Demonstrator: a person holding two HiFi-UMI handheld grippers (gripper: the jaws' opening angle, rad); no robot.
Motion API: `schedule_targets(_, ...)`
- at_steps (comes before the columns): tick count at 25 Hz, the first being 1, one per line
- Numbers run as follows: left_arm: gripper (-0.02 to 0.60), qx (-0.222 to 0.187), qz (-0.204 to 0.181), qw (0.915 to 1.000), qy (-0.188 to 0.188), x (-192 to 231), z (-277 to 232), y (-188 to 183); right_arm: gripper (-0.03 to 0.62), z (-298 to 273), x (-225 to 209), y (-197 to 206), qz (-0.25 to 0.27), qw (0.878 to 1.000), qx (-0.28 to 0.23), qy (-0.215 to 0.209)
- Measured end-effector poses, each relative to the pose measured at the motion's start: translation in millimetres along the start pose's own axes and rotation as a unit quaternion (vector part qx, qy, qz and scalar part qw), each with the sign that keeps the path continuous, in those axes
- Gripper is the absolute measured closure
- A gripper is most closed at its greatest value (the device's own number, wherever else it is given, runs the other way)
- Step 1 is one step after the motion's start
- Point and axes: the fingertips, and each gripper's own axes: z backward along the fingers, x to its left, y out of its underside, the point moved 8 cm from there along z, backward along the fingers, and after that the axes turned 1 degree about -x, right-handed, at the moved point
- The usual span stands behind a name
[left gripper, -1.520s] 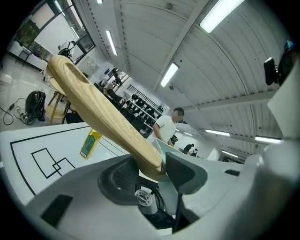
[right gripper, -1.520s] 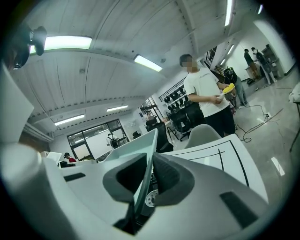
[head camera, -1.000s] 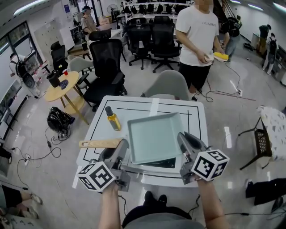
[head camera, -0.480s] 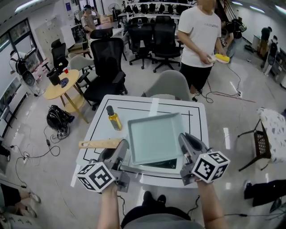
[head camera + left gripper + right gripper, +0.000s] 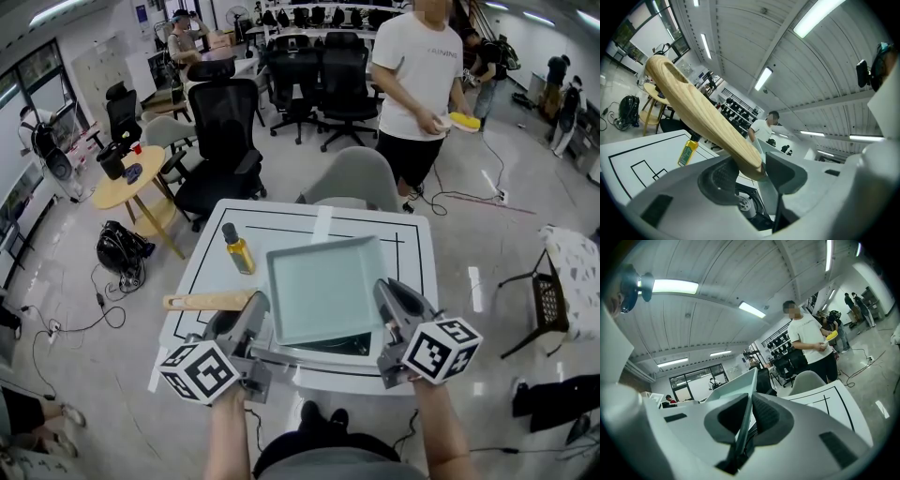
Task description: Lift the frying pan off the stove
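Observation:
A square pale-green frying pan (image 5: 323,286) with a wooden handle (image 5: 202,301) is over the black stove (image 5: 330,345), which shows under the pan's near edge. My left gripper (image 5: 240,315) is shut on the wooden handle (image 5: 698,117), which runs up and left from between its jaws (image 5: 750,171). My right gripper (image 5: 390,298) is shut on the pan's right rim. In the right gripper view the thin rim (image 5: 743,385) stands pinched between the two dark pads (image 5: 766,416). Whether the pan's base touches the stove is hidden.
An oil bottle (image 5: 236,249) stands on the white table (image 5: 414,251) just left of the pan, behind the handle. A grey chair (image 5: 354,178) sits at the table's far side and a person in a white shirt (image 5: 412,75) stands beyond it. Office chairs and a small round table fill the left.
The pan and both grippers have edged very slightly to the left. The grips on the handle and the rim look unchanged.

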Motion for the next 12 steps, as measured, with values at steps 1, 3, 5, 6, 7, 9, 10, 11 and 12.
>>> schedule_targets(1,0.402,0.000,0.000,1.0000,-0.001,0.4,0.1,-0.3,0.571,-0.6,0.2,0.0,0.000,1.000,0.000,0.000)
schedule_targets(3,0.402,-0.001,-0.001,1.0000,-0.001,0.7,0.3,-1.4,0.571,-1.3,0.7,-0.1,0.000,1.000,-0.001,-0.001)
schedule_targets(5,0.402,-0.002,-0.004,1.0000,0.000,0.9,0.7,-2.6,0.571,-1.7,1.2,0.1,0.000,1.000,-0.001,-0.002)
schedule_targets(6,0.402,-0.002,-0.004,1.0000,-0.001,1.1,0.9,-3.1,0.571,-2.0,1.5,0.3,0.000,1.000,-0.001,-0.002)
schedule_targets(7,0.402,-0.002,-0.004,1.0000,-0.001,1.2,1.0,-3.5,0.571,-2.4,1.8,0.4,0.000,1.000,-0.002,-0.002)
schedule_targets(9,0.402,-0.002,-0.004,1.0000,-0.001,1.3,0.8,-4.4,0.571,-2.9,2.3,0.1,-0.001,1.000,-0.004,-0.002)
schedule_targets(10,0.402,-0.003,-0.004,1.0000,0.000,1.2,0.7,-4.7,0.572,-3.0,2.5,-0.3,-0.001,1.000,-0.005,-0.002)
schedule_targets(11,0.402,-0.003,-0.004,1.0000,0.000,1.1,0.6,-5.0,0.572,-3.2,2.7,-0.6,-0.001,1.000,-0.006,-0.002)
schedule_targets(12,0.402,-0.004,-0.004,1.0000,0.001,1.0,0.5,-5.4,0.572,-3.3,2.9,-1.0,-0.001,1.000,-0.007,-0.002)
